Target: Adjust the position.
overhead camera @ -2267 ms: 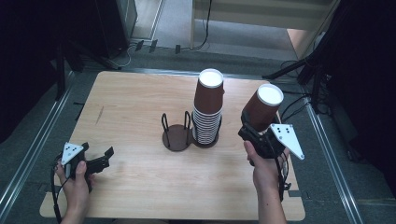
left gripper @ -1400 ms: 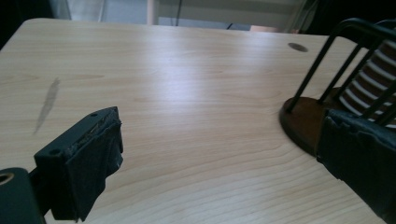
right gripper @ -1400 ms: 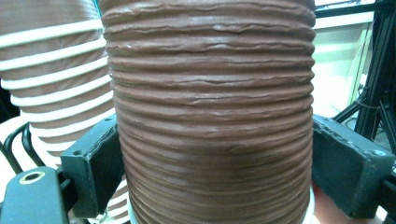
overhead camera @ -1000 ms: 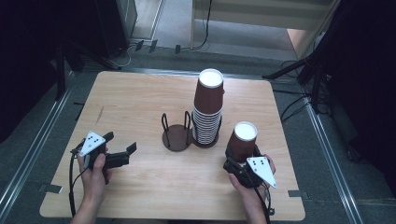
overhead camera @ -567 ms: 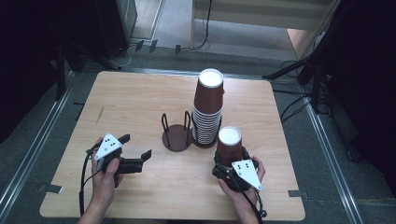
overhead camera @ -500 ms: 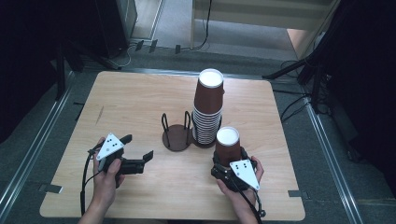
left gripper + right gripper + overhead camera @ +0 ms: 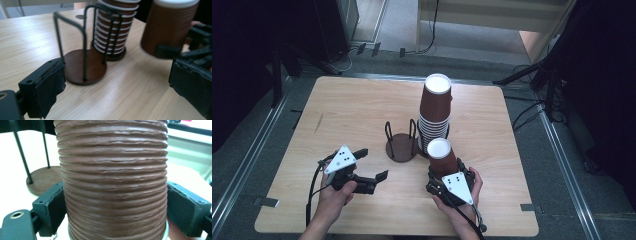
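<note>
Down from the air beside the stack, my right gripper [image 7: 443, 176] has carried the brown cup [image 7: 441, 158] to the near side of the worktop [image 7: 362, 107], its jaws clamped on the ribbed wall, upside down. Meanwhile my left gripper [image 7: 373, 165] has slid inward, jaws spread wide and holding nothing. Just beyond stands the empty wire holder [image 7: 401, 142], then the cup stack [image 7: 435, 112] in its own holder. Judging by this, the cup is ready for handover or for seating in the empty holder.
</note>
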A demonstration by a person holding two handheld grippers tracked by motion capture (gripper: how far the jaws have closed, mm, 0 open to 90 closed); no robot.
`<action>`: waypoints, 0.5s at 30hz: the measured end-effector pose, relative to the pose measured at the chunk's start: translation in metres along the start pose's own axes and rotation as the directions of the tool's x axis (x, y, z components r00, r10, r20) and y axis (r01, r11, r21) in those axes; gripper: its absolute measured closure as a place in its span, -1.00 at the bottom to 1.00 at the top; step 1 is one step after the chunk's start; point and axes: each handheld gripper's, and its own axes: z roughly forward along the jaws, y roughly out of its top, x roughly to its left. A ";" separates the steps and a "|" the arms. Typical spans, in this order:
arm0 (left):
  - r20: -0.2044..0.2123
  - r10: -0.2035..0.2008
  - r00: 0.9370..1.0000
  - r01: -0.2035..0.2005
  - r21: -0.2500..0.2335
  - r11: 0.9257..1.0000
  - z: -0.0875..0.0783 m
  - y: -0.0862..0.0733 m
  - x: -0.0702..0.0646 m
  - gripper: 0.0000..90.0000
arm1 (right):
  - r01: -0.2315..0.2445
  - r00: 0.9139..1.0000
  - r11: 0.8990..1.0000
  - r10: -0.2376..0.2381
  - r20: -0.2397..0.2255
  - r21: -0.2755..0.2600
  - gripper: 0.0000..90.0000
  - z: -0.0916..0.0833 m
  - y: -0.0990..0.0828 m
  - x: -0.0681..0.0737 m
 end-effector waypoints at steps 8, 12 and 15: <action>0.049 0.033 0.998 -0.034 0.019 0.999 0.004 0.010 -0.017 -0.93 | 0.132 0.991 0.991 -0.132 -0.011 -0.011 -0.74 0.001 -0.002 0.022; 0.074 0.040 0.996 -0.042 0.031 0.999 0.009 0.012 -0.023 -0.86 | 0.164 0.986 0.986 -0.164 -0.020 -0.018 -0.74 0.002 -0.003 0.027; 0.098 0.045 0.994 -0.049 0.034 0.998 0.010 0.013 -0.025 -0.86 | 0.189 0.981 0.982 -0.190 -0.025 -0.030 -0.74 0.001 -0.005 0.029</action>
